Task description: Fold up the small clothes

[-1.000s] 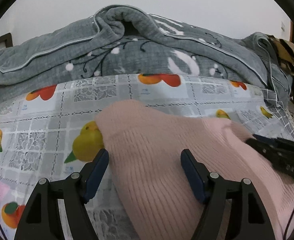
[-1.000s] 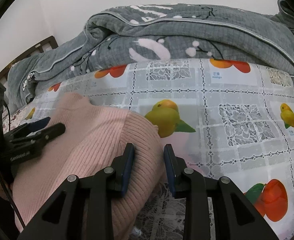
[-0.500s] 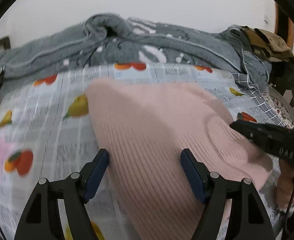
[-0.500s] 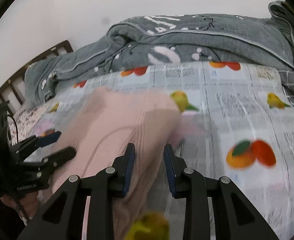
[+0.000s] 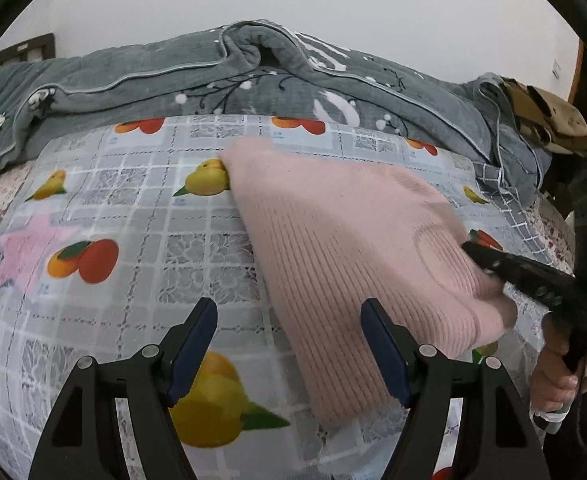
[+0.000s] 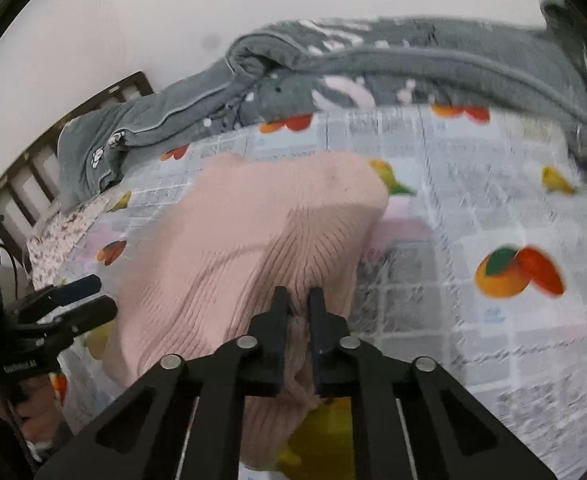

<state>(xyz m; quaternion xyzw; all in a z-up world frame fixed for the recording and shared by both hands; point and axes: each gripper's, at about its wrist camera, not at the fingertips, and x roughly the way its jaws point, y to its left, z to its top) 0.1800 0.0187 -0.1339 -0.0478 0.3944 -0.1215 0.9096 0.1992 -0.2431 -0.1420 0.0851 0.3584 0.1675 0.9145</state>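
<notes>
A pink ribbed knit garment (image 5: pixel 345 240) lies folded on the fruit-print cloth (image 5: pixel 133 208). My left gripper (image 5: pixel 289 320) is open just above the cloth, its jaws either side of the garment's near left edge, holding nothing. My right gripper (image 6: pixel 298 300) is shut on the garment's near edge (image 6: pixel 253 256), lifting a fold. It also shows in the left wrist view (image 5: pixel 477 254) at the garment's right corner. The left gripper shows in the right wrist view (image 6: pixel 97 296) at the far left.
A rumpled grey quilt (image 5: pixel 221 76) lies along the back of the bed. Brown clothing (image 5: pixel 549 116) is piled at the back right. A dark wooden bed frame (image 6: pixel 45 152) stands at the left. A pink star patch (image 5: pixel 25 252) marks the cloth.
My right gripper has closed on the garment's edge. Both grippers have drawn back toward me, so more of the garment and cloth shows. The left gripper stays open.
</notes>
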